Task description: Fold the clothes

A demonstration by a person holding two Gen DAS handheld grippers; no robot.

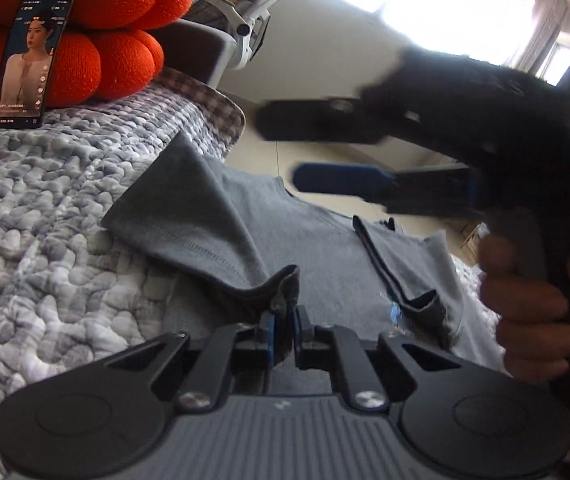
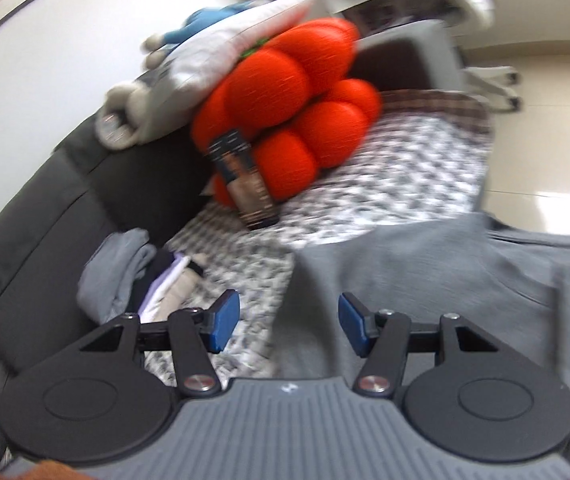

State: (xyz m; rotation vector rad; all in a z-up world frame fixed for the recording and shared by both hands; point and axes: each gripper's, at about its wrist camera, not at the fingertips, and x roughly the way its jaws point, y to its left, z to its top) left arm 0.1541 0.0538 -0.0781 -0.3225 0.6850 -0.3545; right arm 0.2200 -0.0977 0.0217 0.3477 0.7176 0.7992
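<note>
On a quilted bed cover (image 1: 45, 208), the left gripper (image 1: 283, 326) pinches a grey shirt (image 1: 213, 216) at lower centre; the right gripper (image 2: 289, 328) is spread, empty; folding looks barely started.

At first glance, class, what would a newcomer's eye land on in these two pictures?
First the bright orange cushion, at the far end of the quilted cover, with a phone propped against it. Then the grey T-shirt spread nearer, its dark-edged hem pinched in the left gripper, while the right gripper hovers open above it.
</note>
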